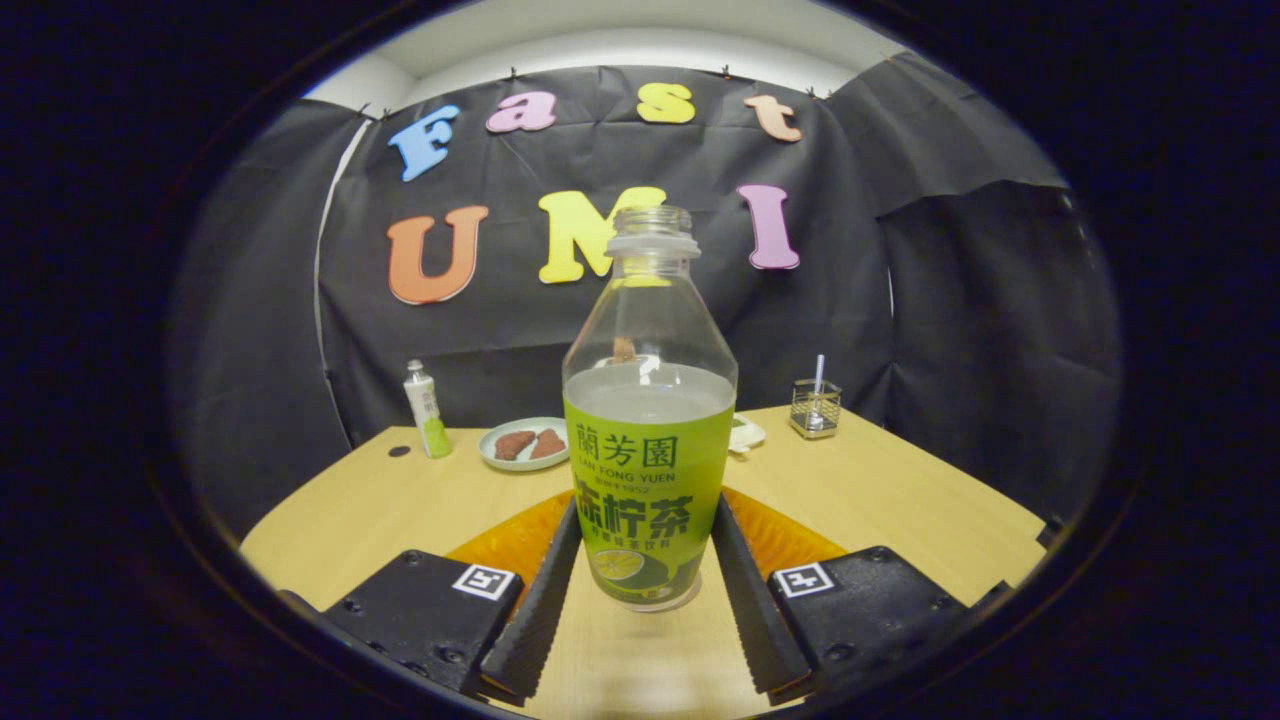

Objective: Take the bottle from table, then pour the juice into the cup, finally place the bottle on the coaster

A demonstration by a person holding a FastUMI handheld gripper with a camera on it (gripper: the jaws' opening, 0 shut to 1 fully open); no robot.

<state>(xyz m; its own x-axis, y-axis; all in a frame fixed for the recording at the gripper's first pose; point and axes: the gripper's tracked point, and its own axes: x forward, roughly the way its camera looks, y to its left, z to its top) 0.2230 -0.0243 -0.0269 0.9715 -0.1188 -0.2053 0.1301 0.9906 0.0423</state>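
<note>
A clear uncapped bottle [648, 440] with a green label stands upright between my fingers, pale liquid filling it to just above the label. My gripper [645, 510] is shut on the bottle, with both fingers [545, 600] pressing on the label's sides. An orange coaster [500, 545] lies on the wooden table [900, 500] under and just beyond the fingers, showing on both sides of the bottle. The bottle's base hangs over bare wood on the near side of the coaster; whether it touches the table I cannot tell.
Beyond the bottle are a pale plate [524, 443] with brown pieces, a small white-and-green tube [425, 410] to its left, and a wire holder [815, 408] with a stick in it at the back right. A white object [746, 435] peeks from behind the bottle.
</note>
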